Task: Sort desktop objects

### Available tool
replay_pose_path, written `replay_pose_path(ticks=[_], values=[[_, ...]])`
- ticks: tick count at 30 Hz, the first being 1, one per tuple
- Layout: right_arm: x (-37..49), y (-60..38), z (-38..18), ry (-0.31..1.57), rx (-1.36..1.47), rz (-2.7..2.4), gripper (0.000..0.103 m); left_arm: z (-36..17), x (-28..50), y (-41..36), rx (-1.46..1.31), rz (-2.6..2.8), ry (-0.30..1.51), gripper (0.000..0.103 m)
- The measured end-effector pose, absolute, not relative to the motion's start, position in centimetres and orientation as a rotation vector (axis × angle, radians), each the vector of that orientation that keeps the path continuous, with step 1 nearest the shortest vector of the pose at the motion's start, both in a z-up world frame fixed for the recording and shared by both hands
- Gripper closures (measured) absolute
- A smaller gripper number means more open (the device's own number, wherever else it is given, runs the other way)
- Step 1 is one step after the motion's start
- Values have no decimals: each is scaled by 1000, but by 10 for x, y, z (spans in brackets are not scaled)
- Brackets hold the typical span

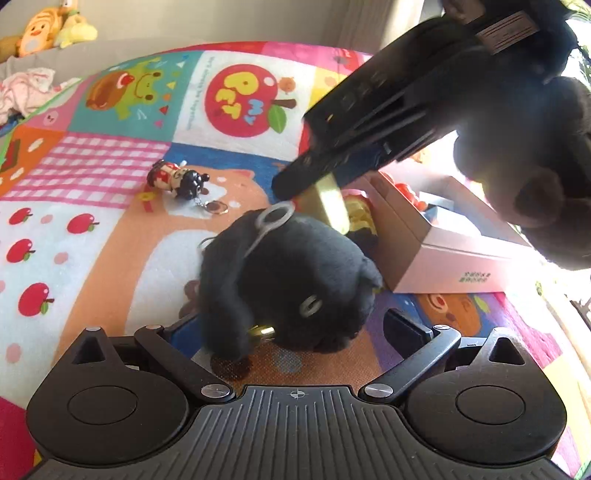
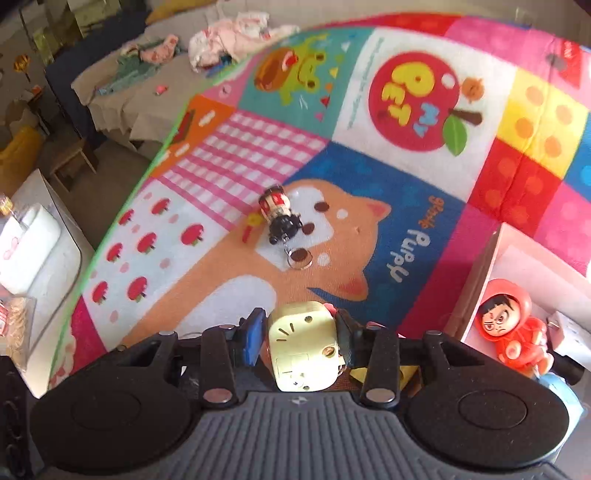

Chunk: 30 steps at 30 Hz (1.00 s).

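A black plush keychain toy (image 1: 295, 280) with a metal ring lies on the patchwork play mat (image 1: 110, 240), between the wide-set fingers of my left gripper (image 1: 290, 328). That gripper is open, with a gap at the right finger. My right gripper (image 2: 301, 332) is shut on a cream-yellow cube toy (image 2: 303, 350) and holds it above the mat. In the left wrist view that right gripper (image 1: 303, 184) comes in from the upper right with the cube (image 1: 327, 206) just behind the plush. A small red-and-black figure keychain (image 1: 177, 179) (image 2: 280, 214) lies further out on the mat.
A pink-white open box (image 1: 443, 258) (image 2: 491, 266) stands on the right and holds a red hooded figure (image 2: 511, 325) and other toys. A dark fuzzy sleeve (image 1: 535, 166) holds the right gripper. Clothes (image 2: 236, 37) and plush toys (image 1: 40, 29) lie beyond the mat's far edge.
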State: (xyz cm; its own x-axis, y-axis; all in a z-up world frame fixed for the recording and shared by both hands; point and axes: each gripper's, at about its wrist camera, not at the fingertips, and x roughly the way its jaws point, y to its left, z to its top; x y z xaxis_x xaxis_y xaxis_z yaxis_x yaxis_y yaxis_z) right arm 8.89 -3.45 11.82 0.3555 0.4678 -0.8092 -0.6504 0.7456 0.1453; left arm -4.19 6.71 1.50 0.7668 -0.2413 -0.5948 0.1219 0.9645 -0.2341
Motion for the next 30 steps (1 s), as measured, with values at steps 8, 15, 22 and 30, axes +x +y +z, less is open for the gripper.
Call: replay_pose_path(ticks=[8, 15, 22, 30], values=[[24, -132, 152, 798, -41, 735, 62, 15, -50, 58, -117, -143, 700, 1], [-6, -198, 96, 829, 29, 560, 62, 22, -61, 48, -44, -96, 722, 1], [-39, -255, 60, 805, 66, 438, 54, 28, -80, 48, 3, -21, 758, 1], [-73, -277, 44, 743, 3, 362, 19, 55, -93, 47, -9, 32, 689, 1]])
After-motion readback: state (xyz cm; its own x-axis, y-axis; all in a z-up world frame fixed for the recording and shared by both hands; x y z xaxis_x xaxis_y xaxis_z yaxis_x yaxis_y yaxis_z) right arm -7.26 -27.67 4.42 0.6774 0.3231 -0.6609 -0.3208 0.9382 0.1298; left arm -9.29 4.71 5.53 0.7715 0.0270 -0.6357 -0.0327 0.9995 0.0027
